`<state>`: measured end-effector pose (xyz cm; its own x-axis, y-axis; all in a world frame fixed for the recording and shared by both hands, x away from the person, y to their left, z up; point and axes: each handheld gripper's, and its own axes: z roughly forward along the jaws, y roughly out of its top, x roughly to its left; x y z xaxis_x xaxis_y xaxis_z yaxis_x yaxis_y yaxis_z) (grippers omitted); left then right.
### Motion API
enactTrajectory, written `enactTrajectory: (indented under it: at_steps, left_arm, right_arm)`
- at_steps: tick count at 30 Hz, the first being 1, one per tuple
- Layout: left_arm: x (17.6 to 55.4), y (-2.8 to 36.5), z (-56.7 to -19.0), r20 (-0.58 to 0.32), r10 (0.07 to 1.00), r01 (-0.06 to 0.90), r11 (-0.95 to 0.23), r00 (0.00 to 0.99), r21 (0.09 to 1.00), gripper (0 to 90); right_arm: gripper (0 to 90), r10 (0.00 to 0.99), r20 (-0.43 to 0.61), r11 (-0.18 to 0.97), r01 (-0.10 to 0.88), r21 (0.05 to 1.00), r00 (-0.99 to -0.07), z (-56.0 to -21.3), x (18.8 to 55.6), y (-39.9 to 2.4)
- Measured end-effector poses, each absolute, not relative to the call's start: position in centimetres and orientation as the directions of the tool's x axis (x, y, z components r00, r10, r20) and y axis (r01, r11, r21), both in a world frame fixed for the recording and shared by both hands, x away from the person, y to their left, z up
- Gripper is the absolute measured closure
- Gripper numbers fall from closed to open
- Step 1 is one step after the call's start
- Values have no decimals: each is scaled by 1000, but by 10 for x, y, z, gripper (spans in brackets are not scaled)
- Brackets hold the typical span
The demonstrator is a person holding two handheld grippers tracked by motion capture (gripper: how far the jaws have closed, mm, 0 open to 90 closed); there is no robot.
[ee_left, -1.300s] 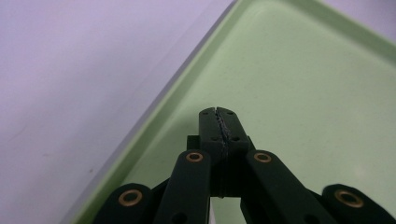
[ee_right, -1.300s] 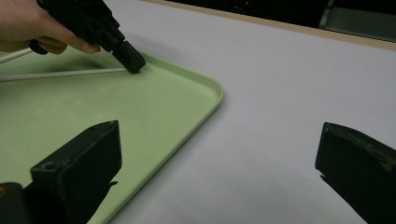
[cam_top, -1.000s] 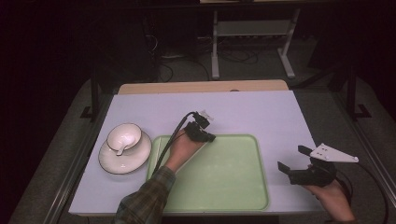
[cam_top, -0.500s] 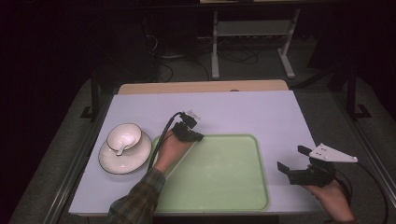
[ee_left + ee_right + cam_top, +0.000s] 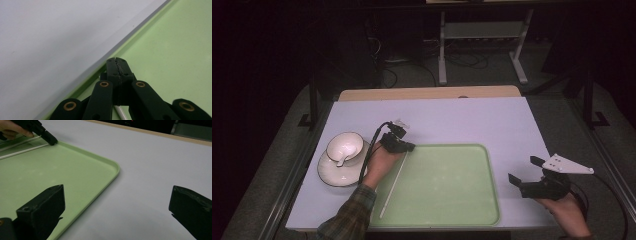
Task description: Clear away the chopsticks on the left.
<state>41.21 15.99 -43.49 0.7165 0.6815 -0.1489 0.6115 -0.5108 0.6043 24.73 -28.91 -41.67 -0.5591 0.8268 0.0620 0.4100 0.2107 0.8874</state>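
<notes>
Chopstick pinched in my left gripper at the tray corner; I lower it flat (slowly); right gripper gapes, idle.

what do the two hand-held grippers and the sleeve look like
Both are black: the left hand-held gripper trails a black cable and has brass-ringed linkage pivots; the right hand-held gripper carries a grey three-cornered plate. The left forearm wears a plaid sleeve.

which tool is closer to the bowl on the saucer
Left. The left tool is at the green tray's upper-left corner, just right of the bowl on its saucer. The right tool sits past the tray's right edge, across the table.
</notes>
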Motion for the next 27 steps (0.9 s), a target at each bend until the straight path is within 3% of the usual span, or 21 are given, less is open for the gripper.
enactTrajectory:
  at_steps: [9,18,27]
  left_arm:
    - [403,171,-430,-158,681,607,-492,715,623,900]
    - [347,182,-425,-136,620,539,-528,773,657,900]
    - [310,199,-430,-161,616,547,-511,771,663,899]
  right_arm:
    - [0,827,63,210,411,887,-559,-417,247,-289]
    - [0,827,62,212,412,886,-559,-417,247,-289]
    - [0,829,54,220,413,884,-557,-417,247,-287]
